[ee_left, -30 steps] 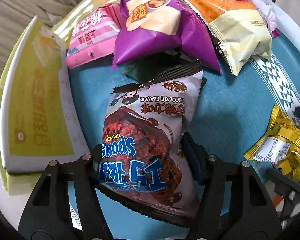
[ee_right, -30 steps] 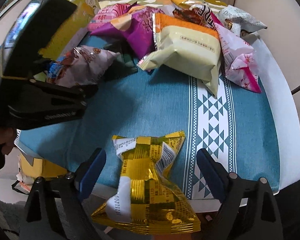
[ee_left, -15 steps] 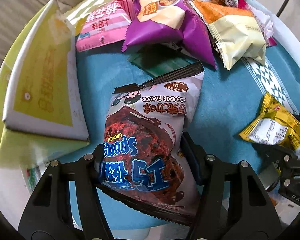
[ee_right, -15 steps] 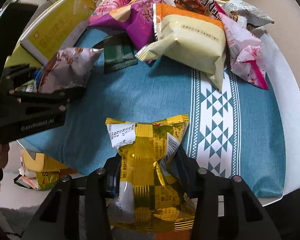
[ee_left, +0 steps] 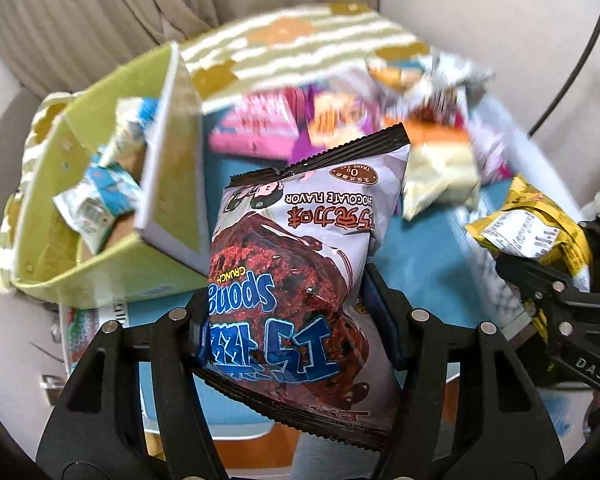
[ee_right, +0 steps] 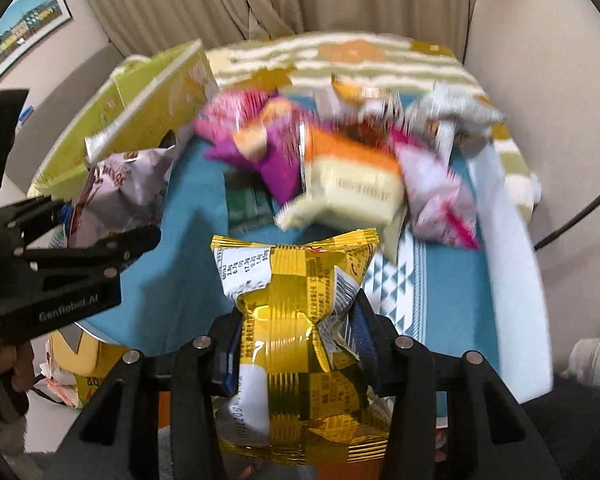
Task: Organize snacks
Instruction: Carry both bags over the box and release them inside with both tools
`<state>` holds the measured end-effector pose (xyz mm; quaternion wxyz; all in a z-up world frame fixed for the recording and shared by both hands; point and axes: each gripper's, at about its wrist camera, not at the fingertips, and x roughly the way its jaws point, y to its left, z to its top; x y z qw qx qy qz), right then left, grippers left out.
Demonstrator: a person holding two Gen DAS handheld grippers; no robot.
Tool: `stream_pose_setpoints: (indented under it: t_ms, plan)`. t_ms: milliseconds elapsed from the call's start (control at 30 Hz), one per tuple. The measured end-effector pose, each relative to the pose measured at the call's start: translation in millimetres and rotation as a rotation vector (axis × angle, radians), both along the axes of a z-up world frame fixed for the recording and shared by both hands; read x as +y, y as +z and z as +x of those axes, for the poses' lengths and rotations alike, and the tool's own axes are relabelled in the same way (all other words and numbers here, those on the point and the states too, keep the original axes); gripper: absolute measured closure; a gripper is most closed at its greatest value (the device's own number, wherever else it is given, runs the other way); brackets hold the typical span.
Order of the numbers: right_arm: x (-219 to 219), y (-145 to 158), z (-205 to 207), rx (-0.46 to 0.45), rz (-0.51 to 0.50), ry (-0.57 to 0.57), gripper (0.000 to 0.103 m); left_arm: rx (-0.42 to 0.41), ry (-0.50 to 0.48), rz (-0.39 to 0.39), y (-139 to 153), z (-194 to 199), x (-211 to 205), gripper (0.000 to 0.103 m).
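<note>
My left gripper (ee_left: 288, 312) is shut on a chocolate sponge crunch bag (ee_left: 300, 264), held up off the teal tablecloth (ee_left: 420, 264). My right gripper (ee_right: 296, 340) is shut on a gold foil snack bag (ee_right: 296, 320), pinched at its waist and lifted above the cloth (ee_right: 188, 264). The left wrist view shows the gold bag (ee_left: 532, 224) at the right edge, and the right wrist view shows the chocolate bag (ee_right: 128, 192) at the left. An open yellow-green box (ee_left: 84, 200) with small packets inside stands left of the chocolate bag.
A blurred pile of snack bags, pink (ee_right: 228, 120), purple (ee_right: 276, 160), orange-and-cream (ee_right: 352, 176) and white-pink (ee_right: 440, 200), lies at the back of the table. A dark green packet (ee_right: 248, 200) lies flat in front of it. Curtains and a patterned cushion are behind.
The right gripper closed on the gold bag and lifted it. The left gripper rose with the chocolate bag, bringing the inside of the yellow-green box into view.
</note>
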<state>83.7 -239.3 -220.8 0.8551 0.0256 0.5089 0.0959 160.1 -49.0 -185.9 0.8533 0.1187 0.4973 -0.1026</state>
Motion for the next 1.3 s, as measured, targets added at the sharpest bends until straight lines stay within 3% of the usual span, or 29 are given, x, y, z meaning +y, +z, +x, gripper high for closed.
stream_pose_setpoints:
  t_ms: [233,400,533,800,1067,1133,1167,1200,1300]
  plan:
    - [14.0,62.3,3.3,-0.146,0.015,0.069,0.06,-0.138,0.096,-0.047,66.9,-20.9,11.9,0.045]
    - [33.3,99.3,21.9,-0.224,0.014,0.165,0.06,-0.192,0.177,-0.092,91.4,-15.7,43.0,0.045]
    - [53.3,112.1,45.8,-0.229,0.087,0.189,0.06,-0.209,0.218,-0.084,100.2,-3.3,72.9,0.045]
    - [131.6,129.9,91.8,-0.264,0.115,0.256,0.06,-0.204,0.301,-0.056,102.7,46.1,154.6,0.045]
    - [197.7,122.2,134.4,-0.235,0.125,0.239,0.06,-0.144,0.272,-0.065,82.5,98.2,210.9,0.044]
    - [208.4,117.5,142.6,-0.218,0.127,0.223,0.06,-0.136,0.246,-0.071,77.2,105.7,217.7,0.04]
    - [214.4,114.4,147.1,-0.208,0.126,0.212,0.06,-0.133,0.231,-0.067,74.5,108.1,218.2,0.025]
    - [219.5,111.2,151.0,-0.198,0.124,0.2,0.06,-0.134,0.219,-0.052,70.4,111.8,220.1,0.001]
    - [229.7,104.5,157.5,-0.174,0.119,0.167,0.06,-0.125,0.178,-0.082,63.8,113.2,225.0,0.0]
